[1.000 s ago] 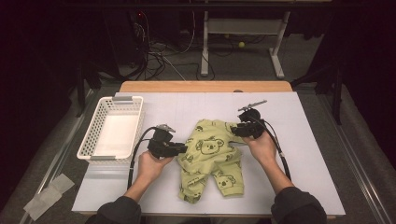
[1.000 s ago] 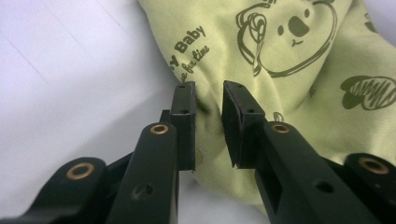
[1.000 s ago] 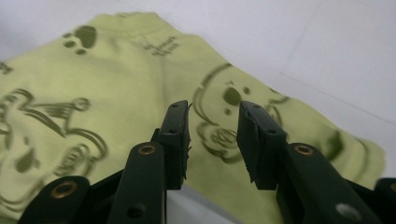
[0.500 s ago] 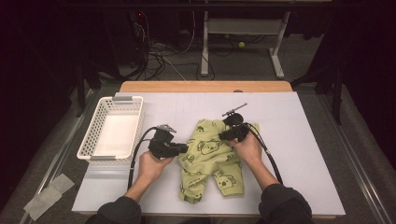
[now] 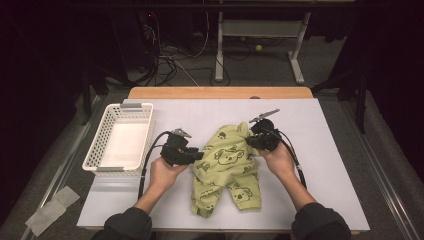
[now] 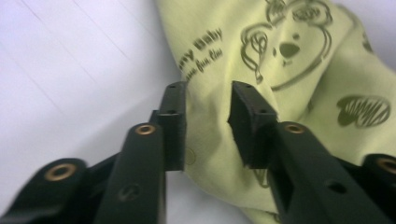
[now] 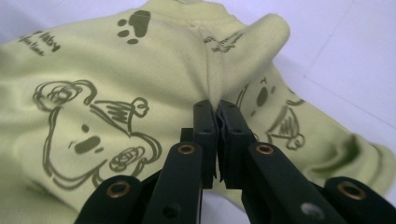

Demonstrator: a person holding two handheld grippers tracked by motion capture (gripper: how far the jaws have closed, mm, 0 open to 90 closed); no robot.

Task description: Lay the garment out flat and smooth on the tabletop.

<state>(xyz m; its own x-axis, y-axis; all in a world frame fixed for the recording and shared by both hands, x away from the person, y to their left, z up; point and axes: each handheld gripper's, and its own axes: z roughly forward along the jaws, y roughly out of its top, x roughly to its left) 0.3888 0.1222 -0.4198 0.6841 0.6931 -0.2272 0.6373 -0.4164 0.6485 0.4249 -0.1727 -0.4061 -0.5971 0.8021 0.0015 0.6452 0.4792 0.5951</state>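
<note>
A light green baby garment (image 5: 227, 170) printed with koalas lies crumpled in the middle of the white table sheet (image 5: 325, 165). My right gripper (image 5: 248, 141) is at its upper right part. Its jaws are shut on a raised fold of the green cloth (image 7: 116, 70), pinched right at the tips of the right gripper (image 7: 217, 109). At the garment's left edge sits my left gripper (image 5: 200, 155), whose jaws have just been opening. Seen up close, the left gripper (image 6: 208, 100) stands open, with the garment (image 6: 289, 60) lying under and beyond the gap and neither pad pressing on it.
A white plastic basket (image 5: 120, 107) stands to the left of the left hand with nothing in it. A wooden table edge (image 5: 220, 92) runs behind the sheet. Cables and a desk frame (image 5: 300, 65) are on the dark floor beyond.
The right gripper moved left onto the garment's upper right part, closed on a fold, then drew slightly back to the right. The left hand stayed in place.
</note>
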